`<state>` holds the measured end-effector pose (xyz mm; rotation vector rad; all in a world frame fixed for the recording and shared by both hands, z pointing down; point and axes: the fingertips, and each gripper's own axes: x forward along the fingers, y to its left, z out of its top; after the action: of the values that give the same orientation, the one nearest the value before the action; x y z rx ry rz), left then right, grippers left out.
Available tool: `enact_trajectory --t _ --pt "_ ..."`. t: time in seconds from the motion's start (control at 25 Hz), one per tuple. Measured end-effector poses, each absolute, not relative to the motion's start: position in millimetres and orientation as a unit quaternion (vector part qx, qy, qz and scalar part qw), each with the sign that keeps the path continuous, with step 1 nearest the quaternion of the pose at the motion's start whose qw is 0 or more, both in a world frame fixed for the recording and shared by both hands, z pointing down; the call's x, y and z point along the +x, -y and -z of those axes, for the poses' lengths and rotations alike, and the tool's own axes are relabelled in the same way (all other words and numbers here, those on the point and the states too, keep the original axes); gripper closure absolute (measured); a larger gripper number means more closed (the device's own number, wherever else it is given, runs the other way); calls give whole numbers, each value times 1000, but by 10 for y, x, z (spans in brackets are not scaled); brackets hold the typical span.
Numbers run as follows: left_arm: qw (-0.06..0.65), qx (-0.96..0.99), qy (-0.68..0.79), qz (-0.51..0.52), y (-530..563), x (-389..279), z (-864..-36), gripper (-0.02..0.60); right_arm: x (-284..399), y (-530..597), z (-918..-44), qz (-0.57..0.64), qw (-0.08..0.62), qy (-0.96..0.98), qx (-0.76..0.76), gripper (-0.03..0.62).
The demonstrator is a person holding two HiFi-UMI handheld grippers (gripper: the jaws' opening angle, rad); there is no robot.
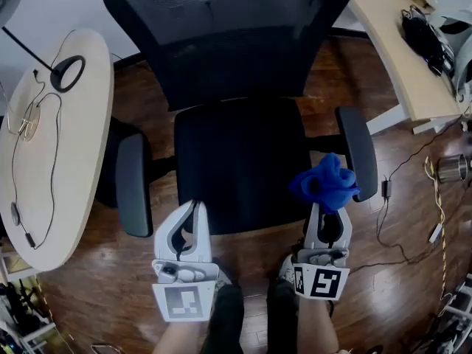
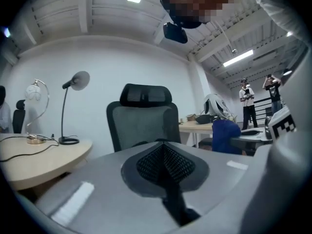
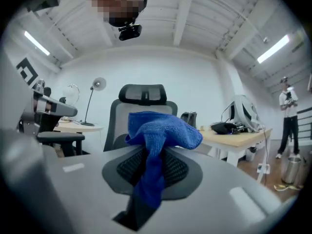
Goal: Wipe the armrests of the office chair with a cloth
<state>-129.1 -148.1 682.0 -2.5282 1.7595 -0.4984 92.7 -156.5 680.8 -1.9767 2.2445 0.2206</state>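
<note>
Wood floor (image 1: 110,286), mesh-backed chair (image 1: 221,43) — right tool (image 1: 328,212) pinching fuzzy blue cloth (image 1: 324,181)

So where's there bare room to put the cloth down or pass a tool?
The seat, between the left armrest and right armrest, is bare, as is the left armrest's top. The table is free along its chair-side edge, right of the cable. Crowded: the floor right of the chair, strewn with wires.
</note>
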Motion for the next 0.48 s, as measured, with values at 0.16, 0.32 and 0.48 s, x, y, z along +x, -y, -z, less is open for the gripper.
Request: enact_trajectory --t 0.16,0.32,0.48 --pt "-19 -837 -524 158 1724 -620 -6994 511 1305 1632 -6921 -79 63 -740 -666 519" --pt "-16 -858 -499 124 1948 -144 -7115 511 1480 1852 -7334 -51 54 -726 -684 519" --pt "-12 -867 -483 124 1979 -76 -7292 511 1707 2361 -7989 -14 29 -695 -718 519"
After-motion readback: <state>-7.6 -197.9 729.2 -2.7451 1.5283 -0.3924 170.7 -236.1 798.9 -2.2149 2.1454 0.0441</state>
